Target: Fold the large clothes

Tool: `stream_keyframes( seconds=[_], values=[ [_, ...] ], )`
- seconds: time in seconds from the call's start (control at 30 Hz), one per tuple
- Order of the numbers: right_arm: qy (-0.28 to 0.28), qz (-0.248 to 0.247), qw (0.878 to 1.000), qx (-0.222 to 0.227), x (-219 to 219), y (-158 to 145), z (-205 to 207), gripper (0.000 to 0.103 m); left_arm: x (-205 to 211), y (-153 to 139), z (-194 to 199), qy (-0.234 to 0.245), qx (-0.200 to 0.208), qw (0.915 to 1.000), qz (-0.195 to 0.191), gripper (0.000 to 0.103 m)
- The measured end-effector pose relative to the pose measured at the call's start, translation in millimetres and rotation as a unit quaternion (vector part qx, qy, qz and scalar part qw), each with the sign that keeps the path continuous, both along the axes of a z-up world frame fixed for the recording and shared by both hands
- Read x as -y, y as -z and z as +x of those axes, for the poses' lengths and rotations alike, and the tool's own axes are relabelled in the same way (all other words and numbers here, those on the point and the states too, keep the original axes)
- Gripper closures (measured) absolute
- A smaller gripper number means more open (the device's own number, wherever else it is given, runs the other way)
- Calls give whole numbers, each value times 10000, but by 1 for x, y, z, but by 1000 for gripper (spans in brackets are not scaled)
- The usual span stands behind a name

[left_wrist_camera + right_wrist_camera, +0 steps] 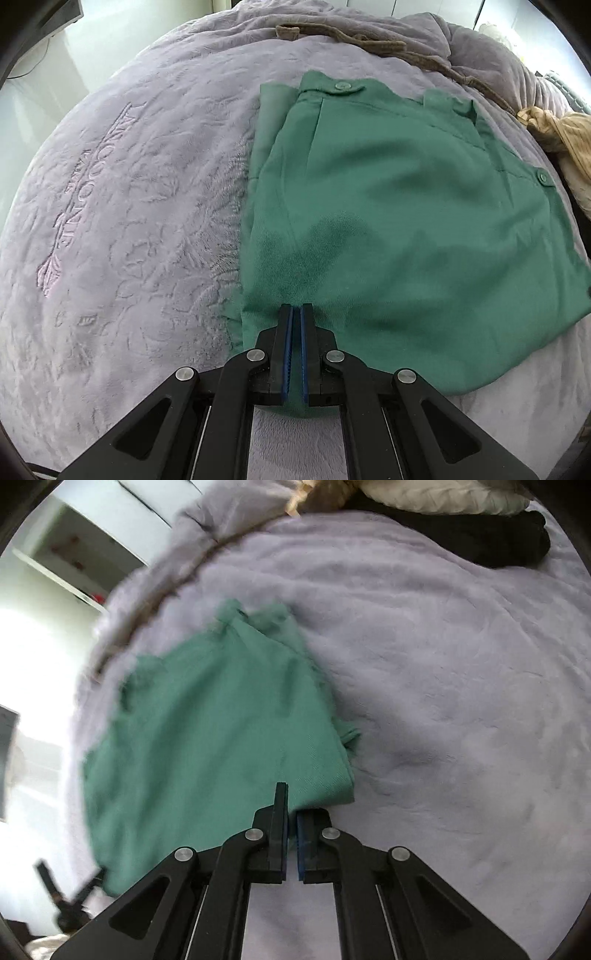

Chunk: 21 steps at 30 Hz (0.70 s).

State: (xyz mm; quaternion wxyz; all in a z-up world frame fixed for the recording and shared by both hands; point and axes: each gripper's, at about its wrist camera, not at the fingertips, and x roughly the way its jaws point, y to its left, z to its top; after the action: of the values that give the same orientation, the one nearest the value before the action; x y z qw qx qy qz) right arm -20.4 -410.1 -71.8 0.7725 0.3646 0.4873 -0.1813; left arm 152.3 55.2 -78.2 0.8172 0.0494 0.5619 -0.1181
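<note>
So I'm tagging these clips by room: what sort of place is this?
Most likely a bedroom. The green garment lies on a plush lilac bedspread that fills both views, other clothes are piled at its far edge, and pale cupboards or shelves stand beyond.

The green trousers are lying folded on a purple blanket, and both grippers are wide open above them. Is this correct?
Not quite. The green trousers do lie folded on the purple blanket, but the grippers are not wide open. The left gripper is shut on the near edge of the cloth, as the left wrist view shows, and the right gripper is shut on the cloth too, as the right wrist view shows.
</note>
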Motion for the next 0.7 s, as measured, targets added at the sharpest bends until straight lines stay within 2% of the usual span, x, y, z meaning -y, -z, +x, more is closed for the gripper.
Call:
stream_keyframes(
  seconds=[0.07, 0.13, 0.23, 0.33, 0.5, 0.57, 0.7],
  values=[
    [106, 252, 9991, -323, 9, 34, -9, 99, 3, 5, 1, 51, -8, 10000, 64, 98],
    [294, 513, 9980, -238, 15, 46, -16, 99, 7, 7, 2, 59, -34, 9999, 82, 98],
    [681, 803, 9943, -134, 17, 39, -31, 94, 6, 7, 5, 34, -54, 10000, 53, 98],
    [689, 910, 9933, -149, 13, 25, -44, 94, -2, 3, 6, -34, -100, 9999, 22, 98],
    [174, 810, 9959, 369, -11, -17, -42, 94, -5, -30, 2, -69, 135, 9996, -245, 98],
    [-283, 782, 9948, 585, -29, -29, -21, 94, -2, -42, 3, 10, 190, 9991, -387, 98],
    [-990, 678, 9902, 718, -70, -32, 43, 94, 38, -57, 8, 629, 252, 9951, -717, 98]
  ],
)
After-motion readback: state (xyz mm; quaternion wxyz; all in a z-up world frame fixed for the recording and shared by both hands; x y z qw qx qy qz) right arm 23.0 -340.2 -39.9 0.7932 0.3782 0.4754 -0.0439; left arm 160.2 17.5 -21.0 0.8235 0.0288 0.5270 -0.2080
